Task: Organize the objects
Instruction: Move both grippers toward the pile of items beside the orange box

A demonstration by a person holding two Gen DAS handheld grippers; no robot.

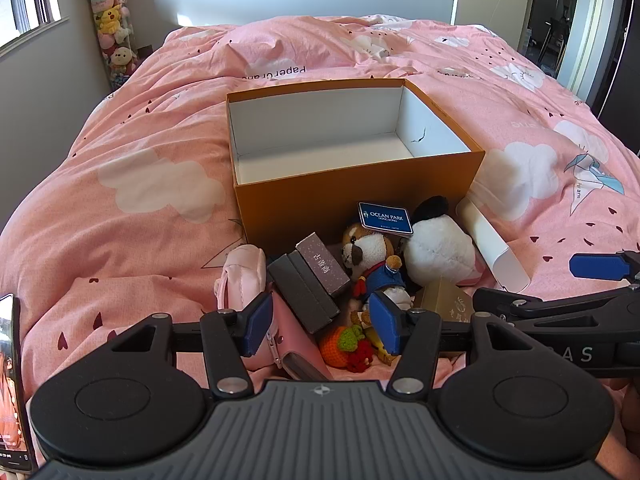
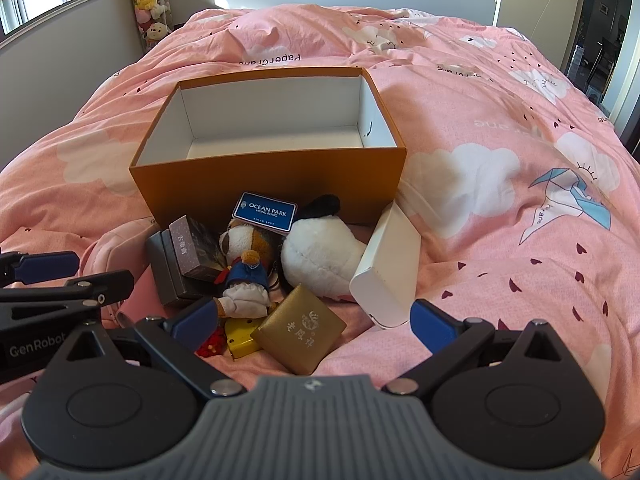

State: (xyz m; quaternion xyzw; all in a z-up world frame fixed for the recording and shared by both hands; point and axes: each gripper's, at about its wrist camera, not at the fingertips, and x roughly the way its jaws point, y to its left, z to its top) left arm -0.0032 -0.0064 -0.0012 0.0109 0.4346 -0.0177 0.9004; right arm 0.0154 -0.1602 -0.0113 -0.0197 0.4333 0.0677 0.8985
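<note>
Bed with a pink cloud-print duvet [image 1: 132, 208], an open orange box [image 1: 352, 196] stood on it, small boxes and plush toys [image 2: 320, 256] lay heaped before it, phone [image 1: 12, 392] at the left edge.

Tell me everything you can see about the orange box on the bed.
The orange box is an open, lidless rectangular carton, apparently cardboard, orange outside and white inside. It is empty, with a small dark mark on its right inner wall. It sits upright on the pink duvet, turned slightly in both views. The pile of toys and small boxes lies in front of it: the Ocean Park tag overlaps its front wall. Neither gripper touches it.
</note>
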